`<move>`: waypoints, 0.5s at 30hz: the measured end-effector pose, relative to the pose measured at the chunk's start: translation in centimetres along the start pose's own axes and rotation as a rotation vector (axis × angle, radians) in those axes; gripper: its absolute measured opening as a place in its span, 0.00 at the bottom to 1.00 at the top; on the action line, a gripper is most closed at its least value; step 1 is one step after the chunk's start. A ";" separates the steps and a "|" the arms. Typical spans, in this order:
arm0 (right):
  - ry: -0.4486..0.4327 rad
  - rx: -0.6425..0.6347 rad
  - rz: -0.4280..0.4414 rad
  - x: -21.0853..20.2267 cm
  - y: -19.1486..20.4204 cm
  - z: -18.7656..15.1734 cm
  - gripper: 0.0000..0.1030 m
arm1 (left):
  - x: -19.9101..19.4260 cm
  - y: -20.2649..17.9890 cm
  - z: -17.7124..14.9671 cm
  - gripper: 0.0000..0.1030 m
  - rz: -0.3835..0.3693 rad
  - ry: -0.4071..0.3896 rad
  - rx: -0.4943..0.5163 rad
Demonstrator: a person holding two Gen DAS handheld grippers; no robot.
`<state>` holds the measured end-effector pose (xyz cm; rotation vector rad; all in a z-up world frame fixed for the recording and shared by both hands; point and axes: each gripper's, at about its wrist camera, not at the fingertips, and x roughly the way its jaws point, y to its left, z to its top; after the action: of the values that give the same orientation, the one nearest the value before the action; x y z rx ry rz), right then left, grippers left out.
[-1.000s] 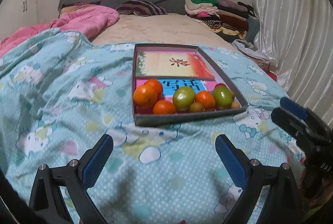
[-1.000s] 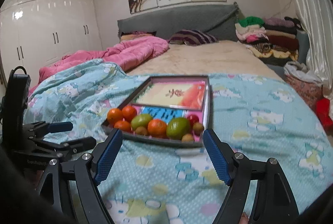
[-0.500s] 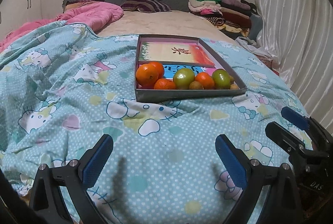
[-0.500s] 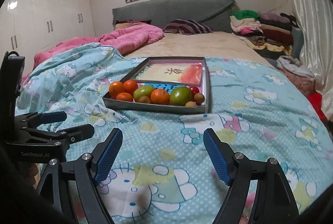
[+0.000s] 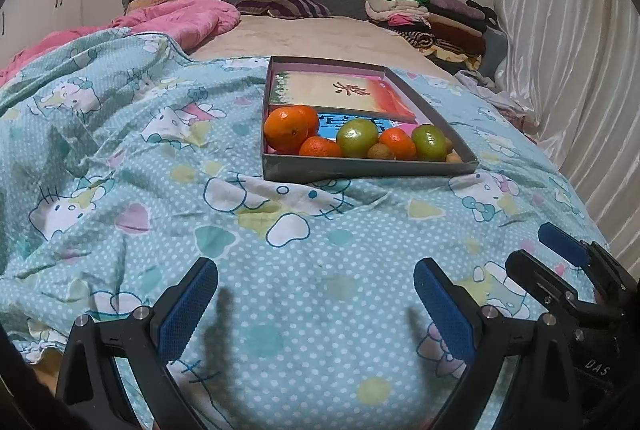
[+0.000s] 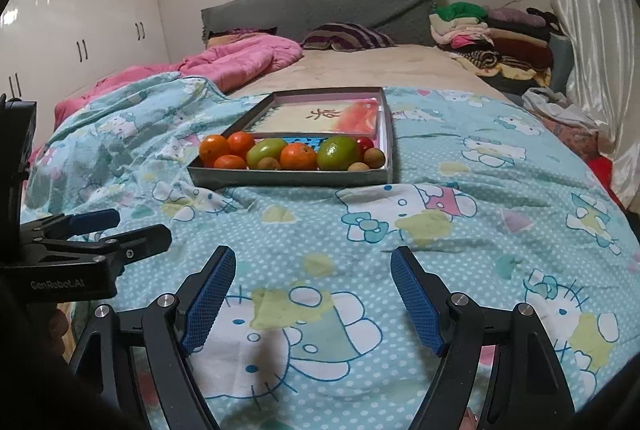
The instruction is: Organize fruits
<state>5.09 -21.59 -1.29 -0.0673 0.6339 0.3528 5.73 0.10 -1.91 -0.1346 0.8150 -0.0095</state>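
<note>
A shallow grey box (image 5: 360, 168) (image 6: 288, 176) lies on the bed, its near end filled with fruit. Several oranges (image 5: 286, 130) (image 6: 298, 156), two green fruits (image 5: 357, 137) (image 6: 338, 152), small brown fruits (image 5: 381, 151) (image 6: 269, 163) and a red one (image 6: 365, 142) sit side by side. A flat printed packet (image 5: 340, 92) (image 6: 320, 116) fills the far half. My left gripper (image 5: 316, 288) hovers open over the blanket, well short of the box. My right gripper (image 6: 312, 272) is open too, equally far back, with nothing between its fingers. Each gripper shows at the edge of the other's view.
A teal cartoon-print blanket (image 5: 160, 190) (image 6: 480, 210) covers the near bed. A pink quilt (image 5: 180, 22) lies at the back left and stacked clothes (image 6: 488, 34) at the back right. White curtains (image 5: 580, 70) hang on the right; white wardrobes (image 6: 80, 30) stand on the left.
Both grippers have sunk lower over the blanket, so the views now look more level at the box. The box and fruit have not moved, and both grippers stay open.
</note>
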 end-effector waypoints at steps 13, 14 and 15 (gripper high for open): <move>0.008 -0.004 -0.008 1.3 -0.3 0.1 0.79 | 1.0 0.4 -0.1 0.96 0.009 0.027 -0.003; 0.011 -0.004 -0.009 1.4 -0.3 0.0 0.79 | 1.0 0.4 -0.1 0.96 0.010 0.025 -0.002; 0.012 -0.003 -0.008 1.5 -0.3 0.0 0.79 | 1.0 0.4 -0.1 0.96 0.012 0.023 0.000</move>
<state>6.31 -21.45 -2.14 -0.0750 0.6451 0.3460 6.32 0.41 -2.81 -0.1298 0.8390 0.0006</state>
